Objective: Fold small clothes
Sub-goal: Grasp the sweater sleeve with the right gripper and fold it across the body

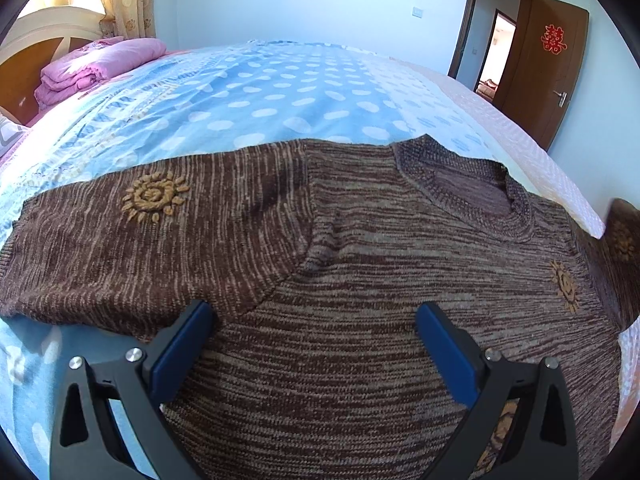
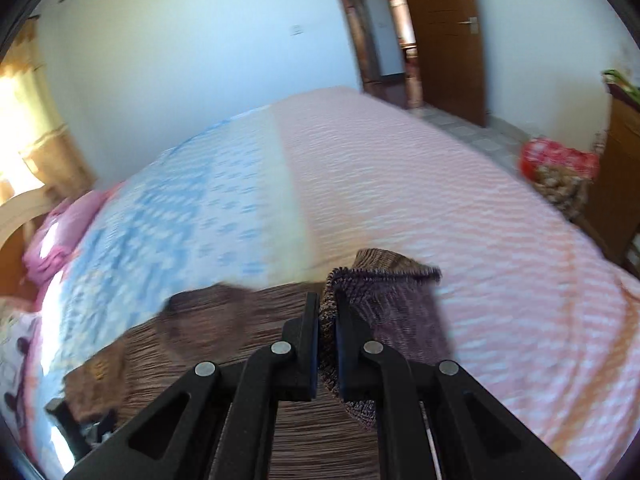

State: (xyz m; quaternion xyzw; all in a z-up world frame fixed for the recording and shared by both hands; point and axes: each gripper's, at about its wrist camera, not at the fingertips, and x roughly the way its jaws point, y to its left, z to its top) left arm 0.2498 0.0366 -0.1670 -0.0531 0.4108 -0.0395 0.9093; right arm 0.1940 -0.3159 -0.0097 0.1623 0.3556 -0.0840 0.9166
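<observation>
Your bed with the blue polka-dot and pink striped cover (image 1: pixel 280 92) carries the brown marled knit sweater with embroidered suns (image 1: pixel 360 280), lying mostly flat, one sleeve spread out to the side. Folding looks barely begun: body unfolded, sleeves left to do. Your left gripper (image 1: pixel 316 320) hovers over the body, fingers spread wide, empty. Your right gripper (image 2: pixel 327 308) has fingers clamped on a lifted ribbed edge of the sweater; view blurred.
</observation>
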